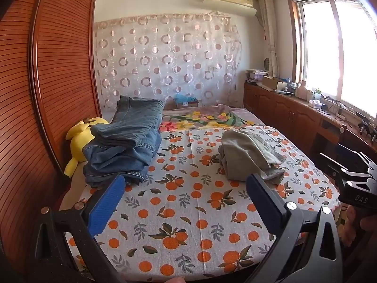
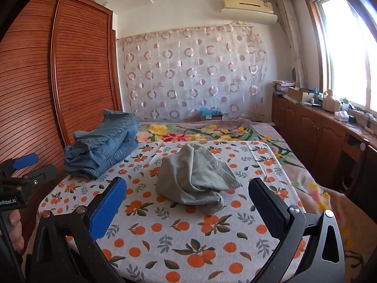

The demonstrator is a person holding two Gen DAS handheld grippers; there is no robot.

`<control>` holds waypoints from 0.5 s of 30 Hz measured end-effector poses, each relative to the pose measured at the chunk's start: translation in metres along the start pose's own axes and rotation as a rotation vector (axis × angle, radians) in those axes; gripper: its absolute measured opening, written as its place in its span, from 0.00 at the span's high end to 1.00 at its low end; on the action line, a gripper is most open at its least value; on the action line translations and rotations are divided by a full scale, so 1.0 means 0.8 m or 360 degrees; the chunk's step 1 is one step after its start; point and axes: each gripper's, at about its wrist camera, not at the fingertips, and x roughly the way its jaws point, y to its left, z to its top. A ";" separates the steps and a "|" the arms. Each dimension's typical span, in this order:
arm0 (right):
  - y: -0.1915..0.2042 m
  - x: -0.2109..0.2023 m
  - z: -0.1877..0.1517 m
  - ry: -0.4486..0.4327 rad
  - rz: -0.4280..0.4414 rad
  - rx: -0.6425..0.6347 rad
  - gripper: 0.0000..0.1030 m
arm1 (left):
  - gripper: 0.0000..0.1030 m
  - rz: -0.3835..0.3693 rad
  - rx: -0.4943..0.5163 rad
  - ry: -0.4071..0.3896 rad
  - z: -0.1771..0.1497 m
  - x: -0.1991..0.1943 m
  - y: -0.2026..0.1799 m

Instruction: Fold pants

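Crumpled grey-green pants (image 1: 249, 155) lie in a heap on the orange-print sheet (image 1: 179, 212), right of centre in the left wrist view and at centre in the right wrist view (image 2: 195, 176). My left gripper (image 1: 186, 188) is open and empty, held above the near part of the bed, well short of the pants. My right gripper (image 2: 188, 195) is open and empty, its jaws either side of the heap in view but nearer the camera. Each gripper shows at the other view's edge, the right one (image 1: 355, 179) and the left one (image 2: 23, 165).
A stack of folded blue jeans (image 1: 124, 146) sits at the bed's left side, also in the right wrist view (image 2: 103, 146), beside a yellow plush toy (image 1: 80, 141). A wooden wardrobe (image 1: 47, 82) stands left. A low cabinet (image 1: 294, 115) with clutter runs under the window, right.
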 end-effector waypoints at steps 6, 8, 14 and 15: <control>0.001 -0.001 0.000 -0.0002 0.0001 0.0000 0.00 | 0.00 -0.0002 -0.0001 -0.0002 0.000 0.000 0.000; 0.001 -0.001 0.000 -0.0002 -0.0001 0.0000 0.00 | 0.00 -0.0003 -0.0002 -0.0004 0.000 0.000 0.000; 0.001 -0.001 0.001 -0.0004 -0.0001 0.0001 0.00 | 0.00 -0.0004 -0.0001 -0.0006 0.000 0.000 0.000; 0.001 -0.001 0.001 -0.0005 0.0000 0.0002 0.00 | 0.00 -0.0003 -0.0002 -0.0007 0.000 0.000 0.001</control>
